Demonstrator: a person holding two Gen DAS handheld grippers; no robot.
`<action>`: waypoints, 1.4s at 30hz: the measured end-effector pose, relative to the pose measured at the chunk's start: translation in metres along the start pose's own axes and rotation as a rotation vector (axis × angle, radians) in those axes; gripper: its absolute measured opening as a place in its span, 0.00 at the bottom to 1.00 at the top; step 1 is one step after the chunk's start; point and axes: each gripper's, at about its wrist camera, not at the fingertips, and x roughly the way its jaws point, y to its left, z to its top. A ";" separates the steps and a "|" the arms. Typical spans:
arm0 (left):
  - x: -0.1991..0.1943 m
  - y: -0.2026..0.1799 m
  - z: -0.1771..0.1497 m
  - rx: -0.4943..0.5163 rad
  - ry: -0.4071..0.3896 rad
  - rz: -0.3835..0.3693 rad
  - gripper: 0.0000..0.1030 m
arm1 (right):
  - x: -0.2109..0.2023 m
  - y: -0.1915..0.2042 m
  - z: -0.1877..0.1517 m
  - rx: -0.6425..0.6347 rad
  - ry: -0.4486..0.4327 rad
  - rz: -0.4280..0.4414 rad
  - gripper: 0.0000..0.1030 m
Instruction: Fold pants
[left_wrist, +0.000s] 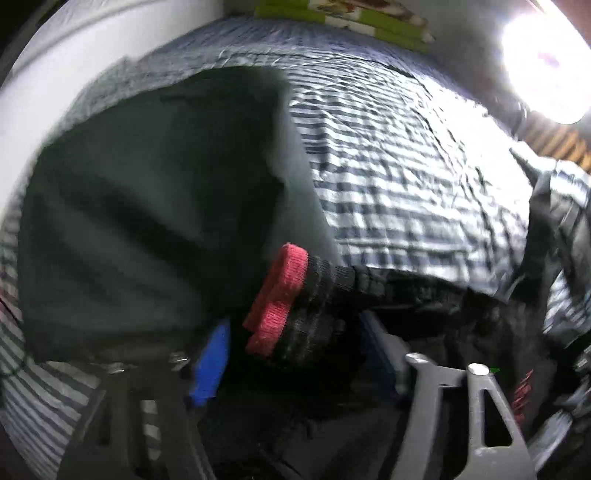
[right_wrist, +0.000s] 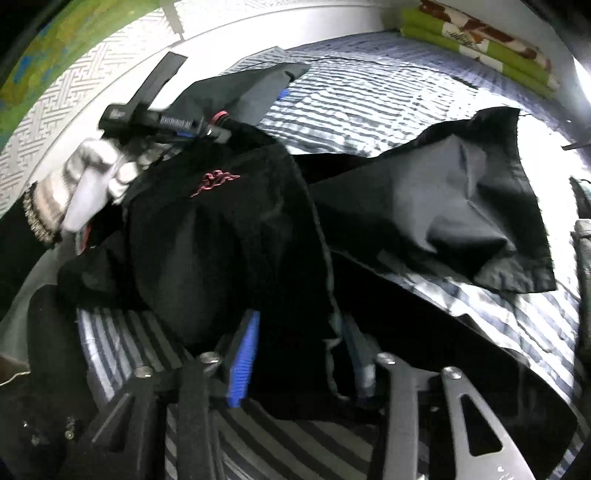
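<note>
Black pants (right_wrist: 229, 236) are spread across a bed covered by a blue-and-white striped sheet (right_wrist: 369, 107), with one leg stretched toward two o'clock in the right wrist view and the waist end bunched near the middle. A small red logo (right_wrist: 216, 181) is seen on the upper part of the fabric. The right gripper (right_wrist: 303, 354), at six o'clock in its own view, is set with its blue pads on either side of a fold of the pants; whether the pads press on the cloth cannot be told. The left gripper (left_wrist: 291, 354) is seen at six o'clock in the left wrist view, where a ribbed black cuff with a red edge (left_wrist: 280, 295) lies between its blue pads; the pads appear spread apart from the cloth, though blur makes the contact uncertain. In the right wrist view, a gloved hand (right_wrist: 92, 181) is shown at ten o'clock, holding the left gripper against the pants. Folded green bedding (right_wrist: 480, 44) is stacked at one o'clock by the wall.
</note>
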 end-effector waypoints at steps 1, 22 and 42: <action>-0.004 -0.005 -0.004 0.028 -0.008 0.018 0.53 | -0.001 0.000 0.001 0.006 0.000 -0.007 0.21; -0.261 0.069 -0.034 -0.200 -0.521 0.065 0.19 | -0.110 0.068 0.130 -0.212 -0.387 -0.316 0.02; -0.157 0.020 -0.052 0.074 -0.249 0.083 0.70 | -0.045 -0.214 0.028 0.670 -0.316 -0.121 0.54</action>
